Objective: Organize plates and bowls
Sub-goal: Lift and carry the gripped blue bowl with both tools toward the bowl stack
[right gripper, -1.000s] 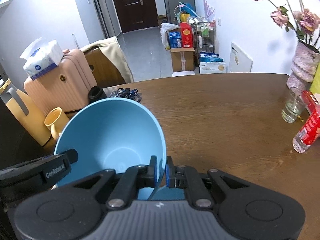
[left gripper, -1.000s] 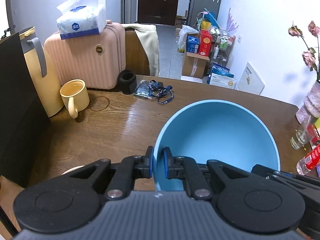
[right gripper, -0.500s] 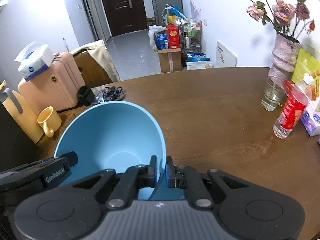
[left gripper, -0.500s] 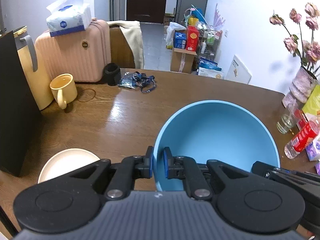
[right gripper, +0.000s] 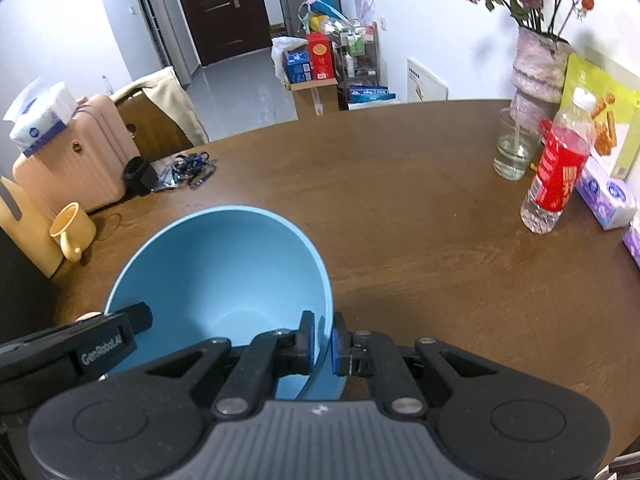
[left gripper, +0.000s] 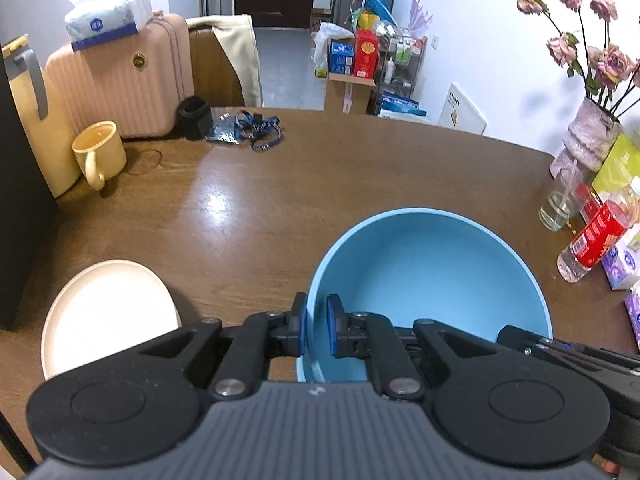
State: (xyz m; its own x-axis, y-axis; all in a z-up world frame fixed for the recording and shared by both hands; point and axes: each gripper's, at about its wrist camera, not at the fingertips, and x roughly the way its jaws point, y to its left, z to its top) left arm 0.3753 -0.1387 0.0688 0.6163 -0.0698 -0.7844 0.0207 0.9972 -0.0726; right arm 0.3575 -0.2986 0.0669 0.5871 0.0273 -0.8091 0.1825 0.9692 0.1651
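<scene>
Both tongs clamped narrow on one blue bowl (left gripper: pixel 432 276): left gripper (left gripper: pixel 316 330) pinching the near-left rim, right gripper (right gripper: pixel 323 338) pinching the near-right rim, wall of the bowl between the blue pads in each case. Bowl held above the wooden table (left gripper: pixel 320 176), tilted toward the cameras, empty inside; whether its base touches the wood, hard to say from these angles. Seen fully only from the left wrist: one cream plate (left gripper: pixel 108 312) lying flat on the table to the left of the bowl, near the table's front edge; from the right wrist, merely a pale sliver beside the other gripper's finger. Seen only from the right wrist: a yellow-green box (right gripper: pixel 600 120) behind the bottle, shown whole. Shared by both views: one yellow mug (left gripper: pixel 100 152) at the far left, one clear glass (right gripper: pixel 514 148), one bottle with a red label (right gripper: pixel 560 168), one vase (right gripper: pixel 538 68) of dried pink flowers at the far right, one black cup (left gripper: pixel 195 118) beside a blue lanyard (left gripper: pixel 248 128), one pink suitcase (left gripper: pixel 120 80) with a tissue pack (left gripper: pixel 106 8) on top. Count of task ware: one bowl, one plate.
</scene>
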